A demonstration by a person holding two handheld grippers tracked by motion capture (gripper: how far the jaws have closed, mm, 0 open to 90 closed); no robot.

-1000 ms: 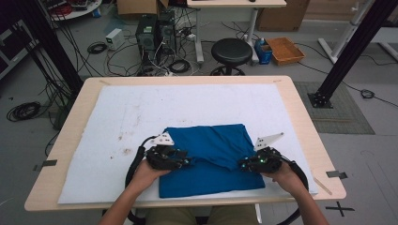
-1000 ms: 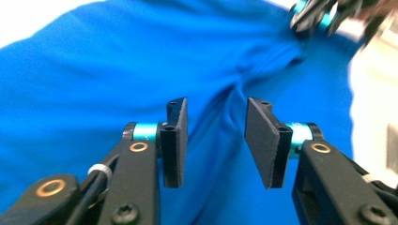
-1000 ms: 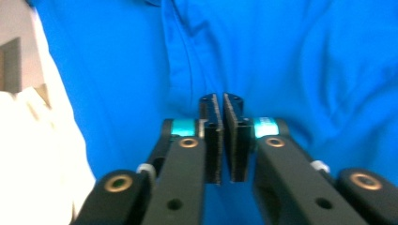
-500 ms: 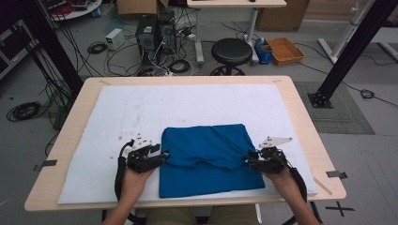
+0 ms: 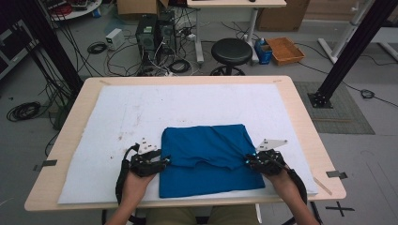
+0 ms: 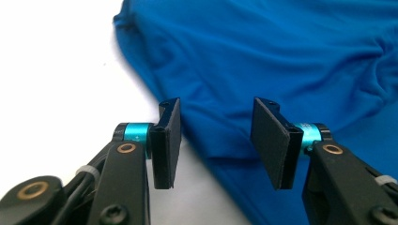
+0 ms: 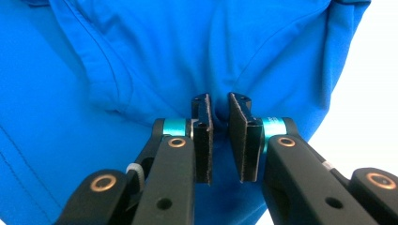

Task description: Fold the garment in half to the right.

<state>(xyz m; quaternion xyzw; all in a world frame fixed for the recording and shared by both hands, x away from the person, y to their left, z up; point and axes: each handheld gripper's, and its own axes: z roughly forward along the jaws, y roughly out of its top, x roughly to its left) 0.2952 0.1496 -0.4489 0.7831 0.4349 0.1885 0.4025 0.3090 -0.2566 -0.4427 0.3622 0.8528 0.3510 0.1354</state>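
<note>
— Where is everything lying from your seat?

— I'm seeing the folded cloth (image 5: pixel 209 159) lying on the mat (image 5: pixel 187 108), toward the near edge and about midway across. The mat is covering most of the counter (image 5: pixel 300 117).

— And the tools?

— My left tool (image 5: pixel 162 161) is sitting at the cloth's left edge, my right tool (image 5: pixel 248 161) at its right edge, so the cloth is lying between them.

— Anything behind?

— Beyond the counter's far side a stool (image 5: pixel 231 51) is standing on the floor, a computer tower (image 5: pixel 148 33) to its left and a tray (image 5: pixel 284 49) to its right.
</note>
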